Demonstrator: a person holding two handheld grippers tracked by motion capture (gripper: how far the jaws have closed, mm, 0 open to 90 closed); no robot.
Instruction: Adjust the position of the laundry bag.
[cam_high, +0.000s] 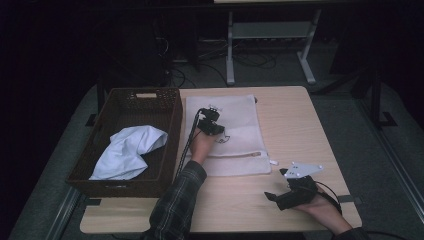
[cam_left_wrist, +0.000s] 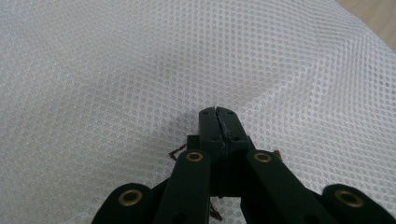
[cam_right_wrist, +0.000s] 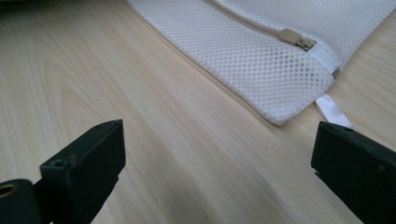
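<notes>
White mesh bag (cam_high: 227, 131) lies flat at table (cam_high: 300, 125) centre, zip side toward the person. Left gripper (cam_high: 216, 129) sits on the bag's middle, jaws pressed together; in the left gripper view the tips (cam_left_wrist: 218, 122) meet on the mesh, and fabric ridges run up toward them, so a pinch of the top layer looks likely, though a fold between the pads cannot be made out for certain. Right gripper (cam_high: 274, 196) rests at 5 o'clock of the bag, near the table's front edge, jaws wide apart and holding nothing; its own view looks across bare wood at the bag's near corner.

Zip pull (cam_right_wrist: 296, 39) sits at the corner end of the zip track, beside a small white tag (cam_right_wrist: 332, 110); whether the zip is done up or undone cannot be told from here.

Basket (cam_high: 170, 125), dark wicker, stands at 9 o'clock of the bag, just beside it. Inside: one crumpled pale cloth (cam_high: 127, 150). Bag looks flat, apparently empty.

Judgement on progress: early. The bag is held at most; the cloth is in the basket, not in the bag. Left to do, probably: open the bag, fetch the cloth, load it, close the zip.
</notes>
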